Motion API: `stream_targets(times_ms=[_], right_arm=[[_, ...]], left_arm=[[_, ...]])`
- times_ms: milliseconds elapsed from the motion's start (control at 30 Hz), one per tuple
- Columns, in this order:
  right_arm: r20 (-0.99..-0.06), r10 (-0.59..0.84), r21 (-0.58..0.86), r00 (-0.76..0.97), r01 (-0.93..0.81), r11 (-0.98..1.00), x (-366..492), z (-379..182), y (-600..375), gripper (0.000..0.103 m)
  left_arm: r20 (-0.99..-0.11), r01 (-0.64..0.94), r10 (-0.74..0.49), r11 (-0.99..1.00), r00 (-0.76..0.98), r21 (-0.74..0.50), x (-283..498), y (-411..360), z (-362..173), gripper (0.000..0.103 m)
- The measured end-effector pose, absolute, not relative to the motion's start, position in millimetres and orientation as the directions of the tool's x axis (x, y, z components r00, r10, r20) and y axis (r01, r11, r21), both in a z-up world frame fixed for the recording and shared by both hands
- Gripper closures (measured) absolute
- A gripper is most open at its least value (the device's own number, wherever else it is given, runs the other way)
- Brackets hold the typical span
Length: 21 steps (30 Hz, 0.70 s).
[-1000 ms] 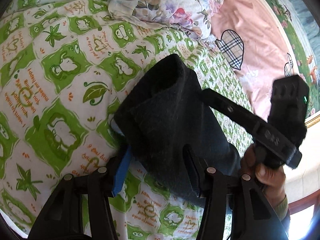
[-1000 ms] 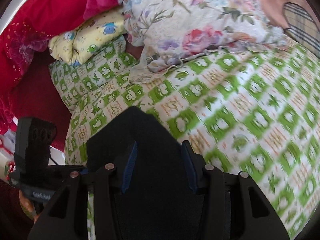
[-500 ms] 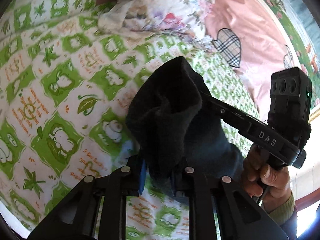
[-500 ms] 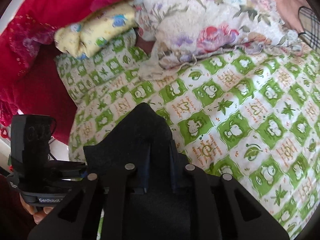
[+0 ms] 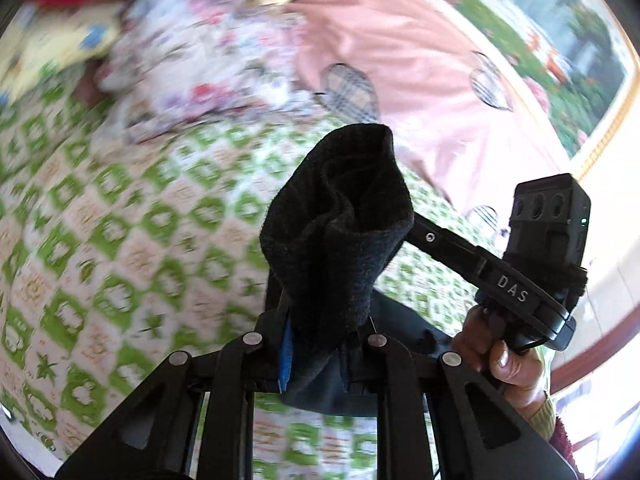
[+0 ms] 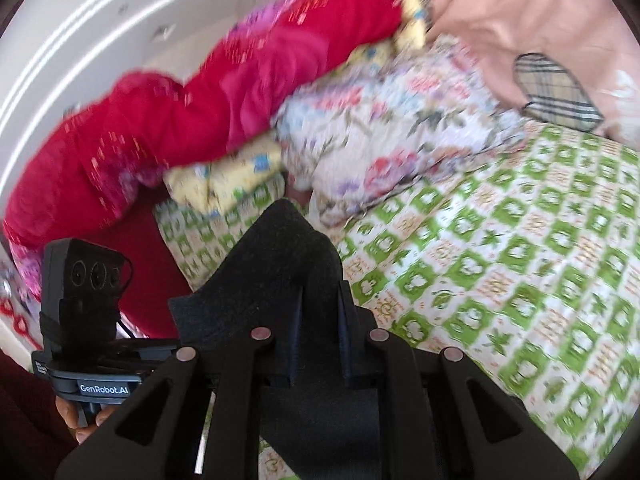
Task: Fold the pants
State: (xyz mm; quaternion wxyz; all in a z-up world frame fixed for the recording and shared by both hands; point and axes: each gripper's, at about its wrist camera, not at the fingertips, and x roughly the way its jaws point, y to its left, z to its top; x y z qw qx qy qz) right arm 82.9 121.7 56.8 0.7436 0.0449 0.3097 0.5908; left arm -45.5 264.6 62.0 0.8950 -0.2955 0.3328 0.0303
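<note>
— Black fleecy knit pants [image 5: 336, 236], one item: where do we list them?

— Off the bed, held up over the green-and-white printed bedsheet [image 5: 120, 240]. Our left tool [image 5: 316, 344] is closed tight on a bunched fold that stands up past its fingers; our right tool [image 6: 320, 308] is likewise clamped on a second fold of the same cloth, as its own camera shows.

— Other entries?

— Floral quilt [image 6: 384, 136], crimson blanket [image 6: 180, 120], pink sheet with plaid hearts [image 5: 420, 64], all heaped at the far side, apart from the pants.

— Risks, in our judgement?

— Both grips take thick bunches, not clean edges. If we lay the cloth down like this, the fold may land lumpy or skewed. Soft fleece could also creep out of either pinch while we swing it, dropping one side onto the sheet. The heaped bedding narrows our landing space.
</note>
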Motion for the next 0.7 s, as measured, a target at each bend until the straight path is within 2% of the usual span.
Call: stream_targets(times_ms=[33,300,700], right_arm=[[-0.421,0.897,0.439,0.134,-0.835,0.331,83,60,109,0.086],[-0.288,0.919,0.544,0.271,-0.743,0.389,88,62,6,0.086],[-0.236,0.891,0.641,0.388,-0.626,0.443,90,20,-93,0.087]], left_arm=[[-0.606,-0.228,-0.155,0.832,0.780,-0.506,-43,255,68,0.086],[-0.564,-0.045,-0.258,0.883,0.785,-0.467,-15,171,98,0.086],[-0.632,0.094,-0.330,0.921,0.701,-0.377,17,62,73,0.086]])
